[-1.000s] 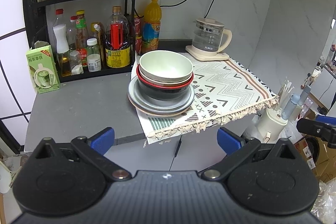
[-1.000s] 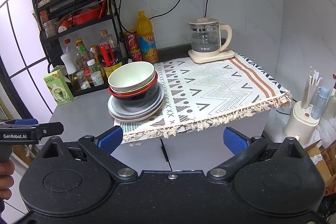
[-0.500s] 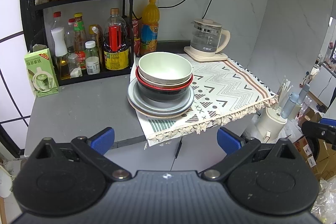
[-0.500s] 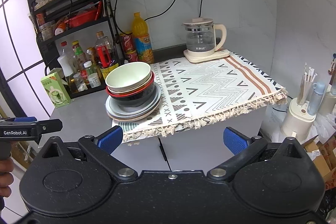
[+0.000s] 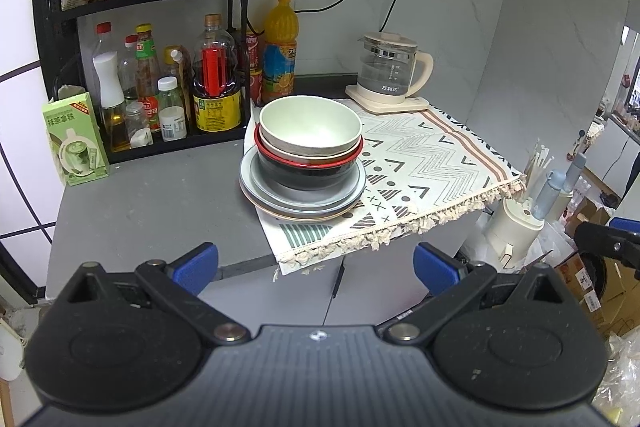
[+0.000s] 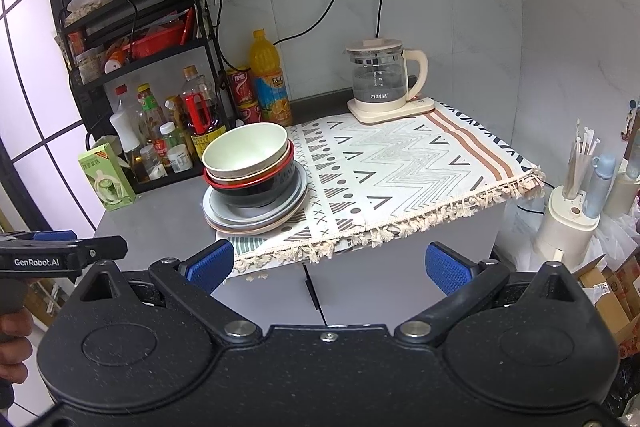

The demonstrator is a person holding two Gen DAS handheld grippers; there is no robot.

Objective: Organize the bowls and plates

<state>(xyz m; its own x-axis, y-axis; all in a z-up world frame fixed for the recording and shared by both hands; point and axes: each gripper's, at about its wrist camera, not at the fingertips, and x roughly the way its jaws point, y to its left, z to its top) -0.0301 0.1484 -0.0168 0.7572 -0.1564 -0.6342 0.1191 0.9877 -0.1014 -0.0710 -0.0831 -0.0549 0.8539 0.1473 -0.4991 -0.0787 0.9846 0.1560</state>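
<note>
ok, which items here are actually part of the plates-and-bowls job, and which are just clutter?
Job items:
- pale green bowl, top of the stack
- red-rimmed black bowl under it
- grey plates at the bottom
- left gripper and right gripper, jaws apart, both empty

Clutter:
- glass kettle
- orange juice bottle
- sauce bottles on the black rack
- green carton
- patterned cloth

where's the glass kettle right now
The glass kettle stands on its cream base at the back of the patterned cloth, below the wall sockets, right of the orange juice bottle.
</note>
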